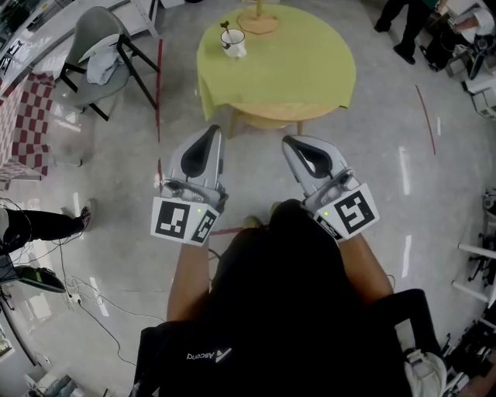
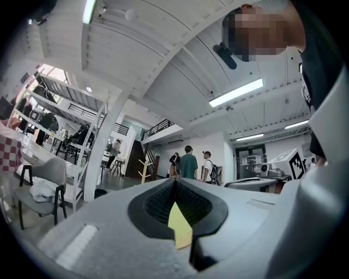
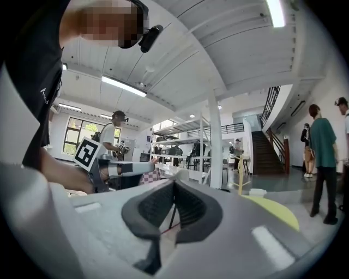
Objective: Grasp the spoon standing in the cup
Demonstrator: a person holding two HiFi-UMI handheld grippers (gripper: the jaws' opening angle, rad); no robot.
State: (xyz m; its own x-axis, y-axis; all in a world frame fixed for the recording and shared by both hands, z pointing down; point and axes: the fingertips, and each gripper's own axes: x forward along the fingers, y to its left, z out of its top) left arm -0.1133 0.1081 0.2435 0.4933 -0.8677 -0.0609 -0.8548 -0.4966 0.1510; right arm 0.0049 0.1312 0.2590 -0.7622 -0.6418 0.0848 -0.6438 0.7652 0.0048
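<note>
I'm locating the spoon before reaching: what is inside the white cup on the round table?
A dark spoon handle sticks up above the rim of the cup. The spoon's bowl and anything else inside are hidden by the cup's wall.

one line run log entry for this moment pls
phase: standing back from table | left tool: shut, empty | right tool: shut, empty | white cup holding dark spoon: on round yellow-green table, untouched

Open grey floor (image 1: 252,174) runs to the round table under a yellow-green cloth (image 1: 310,70) at 12 o'clock. A round wooden stand base (image 1: 258,23) crowds the white cup (image 1: 233,44) from 1 o'clock. A grey black-legged chair (image 1: 97,46) stands well apart at 10 o'clock.
</note>
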